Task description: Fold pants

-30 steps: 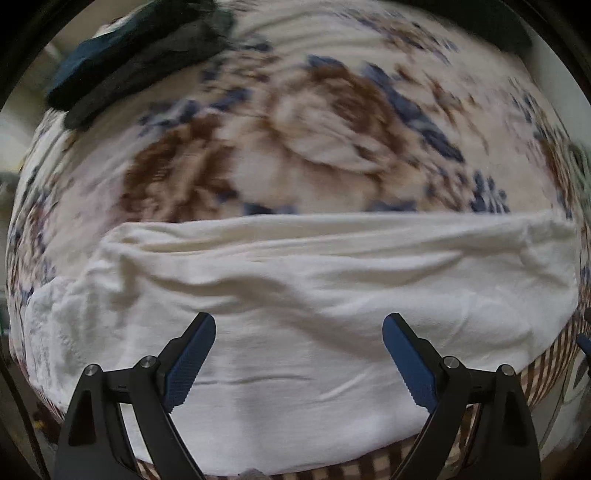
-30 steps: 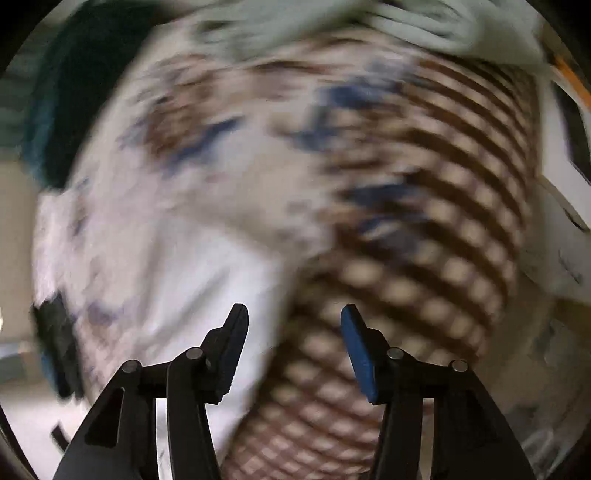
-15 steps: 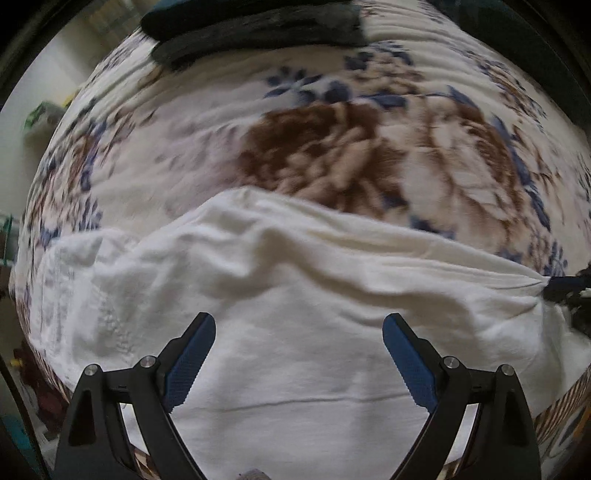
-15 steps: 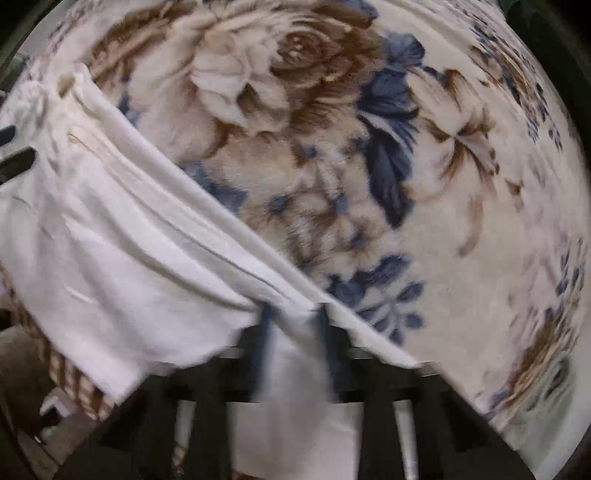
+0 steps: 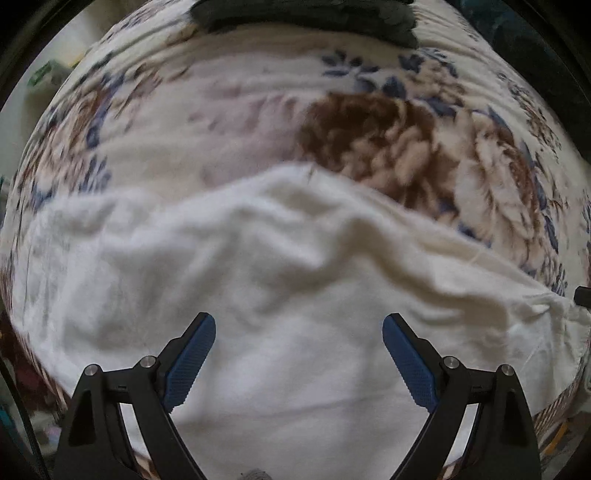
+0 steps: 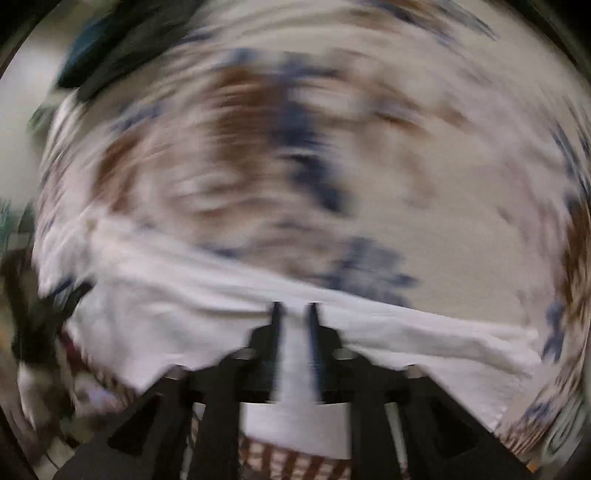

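Observation:
White pants [image 5: 295, 277] lie spread and rumpled on a floral blanket [image 5: 388, 140]. My left gripper [image 5: 299, 321] hangs straight down over the middle of the cloth, open, with nothing between its blue pads [image 5: 188, 362]. In the blurred right wrist view, the far edge of the pants [image 6: 166, 302] runs across the picture. My right gripper [image 6: 294, 306] sits at that edge with a strip of white cloth between its narrow-set fingers. Its jaws are opening, and folds still pull toward its tips.
Dark folded garments [image 5: 303, 14] lie at the far side of the blanket and appear again as dark garments [image 6: 110, 48] at upper left. A brown checked sheet [image 6: 295, 461] shows under the pants' near edge. The bed's edge drops away at left.
My left gripper slid sideways over the pants and stayed open. The right gripper came down onto the pants' edge and closed on it. The far edge has bunched up into a hump.

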{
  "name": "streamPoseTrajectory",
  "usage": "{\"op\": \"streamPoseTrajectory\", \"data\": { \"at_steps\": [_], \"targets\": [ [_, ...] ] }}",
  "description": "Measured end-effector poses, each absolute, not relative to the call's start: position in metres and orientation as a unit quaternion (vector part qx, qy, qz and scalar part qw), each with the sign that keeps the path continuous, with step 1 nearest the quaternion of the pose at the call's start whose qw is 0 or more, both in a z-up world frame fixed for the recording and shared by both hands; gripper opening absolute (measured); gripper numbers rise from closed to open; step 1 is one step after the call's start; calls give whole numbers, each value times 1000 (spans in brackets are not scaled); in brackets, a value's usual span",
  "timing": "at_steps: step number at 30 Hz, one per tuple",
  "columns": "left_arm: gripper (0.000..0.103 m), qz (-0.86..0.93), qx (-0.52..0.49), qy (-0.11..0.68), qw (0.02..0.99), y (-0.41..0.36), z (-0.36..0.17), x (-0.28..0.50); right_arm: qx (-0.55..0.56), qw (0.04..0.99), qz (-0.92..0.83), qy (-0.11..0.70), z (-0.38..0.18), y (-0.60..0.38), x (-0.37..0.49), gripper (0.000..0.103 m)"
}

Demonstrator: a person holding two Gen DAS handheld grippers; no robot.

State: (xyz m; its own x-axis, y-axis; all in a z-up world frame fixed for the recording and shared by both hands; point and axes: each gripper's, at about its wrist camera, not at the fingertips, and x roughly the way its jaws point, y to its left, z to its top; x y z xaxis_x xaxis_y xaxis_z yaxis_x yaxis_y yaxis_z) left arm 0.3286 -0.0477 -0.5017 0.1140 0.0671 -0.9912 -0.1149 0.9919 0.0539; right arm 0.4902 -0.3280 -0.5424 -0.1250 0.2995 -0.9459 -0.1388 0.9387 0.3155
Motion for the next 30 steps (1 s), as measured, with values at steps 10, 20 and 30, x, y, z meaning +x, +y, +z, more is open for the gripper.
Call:
{"op": "streamPoseTrajectory", "data": {
  "at_steps": [10, 20, 30],
  "targets": [
    [94, 52, 43, 669, 740, -45, -547, 394, -121, 626, 233, 734, -595, -161, 493, 34],
    [94, 93, -54, 625, 773, 38, -479, 380, 95, 660, 140, 731, -572, -205, 503, 50],
    [94, 212, -62, 622, 751, 114, -497, 367, 179, 594, 292, 728, -576, -63, 535, 50]
  ]
}}
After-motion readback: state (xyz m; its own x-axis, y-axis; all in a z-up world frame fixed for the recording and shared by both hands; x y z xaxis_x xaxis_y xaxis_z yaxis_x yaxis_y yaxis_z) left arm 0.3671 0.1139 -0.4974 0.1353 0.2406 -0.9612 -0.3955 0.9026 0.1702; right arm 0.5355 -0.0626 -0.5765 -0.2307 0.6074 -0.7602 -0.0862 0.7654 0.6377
